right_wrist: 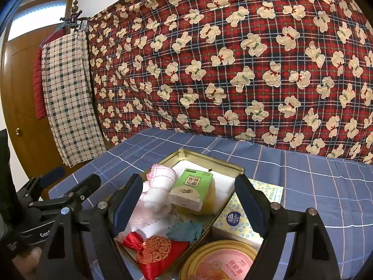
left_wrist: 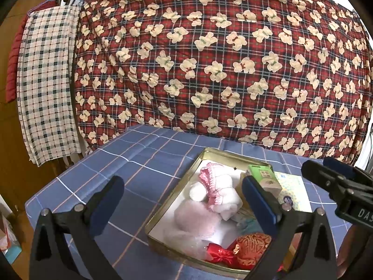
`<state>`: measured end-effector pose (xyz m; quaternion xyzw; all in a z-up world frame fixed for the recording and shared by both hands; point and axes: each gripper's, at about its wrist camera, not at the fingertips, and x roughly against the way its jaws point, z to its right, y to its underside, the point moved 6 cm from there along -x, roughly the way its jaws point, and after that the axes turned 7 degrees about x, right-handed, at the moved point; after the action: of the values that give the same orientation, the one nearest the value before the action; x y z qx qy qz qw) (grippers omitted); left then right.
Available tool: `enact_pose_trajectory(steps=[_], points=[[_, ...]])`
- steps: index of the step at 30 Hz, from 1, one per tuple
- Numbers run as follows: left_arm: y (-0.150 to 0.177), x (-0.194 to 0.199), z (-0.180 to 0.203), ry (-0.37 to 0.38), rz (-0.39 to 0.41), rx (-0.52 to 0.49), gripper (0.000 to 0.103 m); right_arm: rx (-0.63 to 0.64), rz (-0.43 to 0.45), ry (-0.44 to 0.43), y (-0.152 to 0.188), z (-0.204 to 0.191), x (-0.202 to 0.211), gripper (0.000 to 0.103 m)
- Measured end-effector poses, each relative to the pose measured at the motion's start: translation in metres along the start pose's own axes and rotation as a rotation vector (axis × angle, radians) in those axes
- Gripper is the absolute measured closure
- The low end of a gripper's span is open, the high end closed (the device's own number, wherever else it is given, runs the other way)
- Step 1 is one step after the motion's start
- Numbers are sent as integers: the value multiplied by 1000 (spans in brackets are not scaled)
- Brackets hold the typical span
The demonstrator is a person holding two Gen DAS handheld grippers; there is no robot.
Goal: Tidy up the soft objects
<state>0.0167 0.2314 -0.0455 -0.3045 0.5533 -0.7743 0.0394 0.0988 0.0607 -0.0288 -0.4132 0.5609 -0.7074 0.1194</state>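
Observation:
A gold metal tin [left_wrist: 163, 210] [right_wrist: 233, 166] sits on the blue checked tablecloth. It holds a white cloth with pink lace trim [left_wrist: 216, 186] [right_wrist: 160, 177], a fluffy pink item [left_wrist: 193, 219], a red embroidered pouch [left_wrist: 247, 247] [right_wrist: 153, 254], a teal cloth [right_wrist: 185, 231] and a green tissue pack [right_wrist: 192, 189] [left_wrist: 263, 175]. My left gripper [left_wrist: 184, 203] is open and empty above the tin's left side. My right gripper [right_wrist: 188, 207] is open and empty over the tin; it also shows in the left wrist view [left_wrist: 331, 177].
A yellow-white tissue pack [right_wrist: 242, 219] [left_wrist: 291, 189] lies right of the tin. A round gold tin with a pink lid [right_wrist: 219, 261] stands in front of it. A red bear-print quilt [right_wrist: 233, 58] hangs behind the table. A checked cloth [left_wrist: 46, 81] hangs at left.

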Motion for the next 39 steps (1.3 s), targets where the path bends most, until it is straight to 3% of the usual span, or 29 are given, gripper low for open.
enact_pose_trajectory(steps=[28,35,39], points=[[0,2,6,11,-4,-2,0,5,0,-2,2,-4,1,20],[3,-12,2,35,-57,24,1,8,-10,-4,4,-5,-2,20],[3,-10,1,21,-32,2,1,7,-9,-6,5,-5,-1,20]])
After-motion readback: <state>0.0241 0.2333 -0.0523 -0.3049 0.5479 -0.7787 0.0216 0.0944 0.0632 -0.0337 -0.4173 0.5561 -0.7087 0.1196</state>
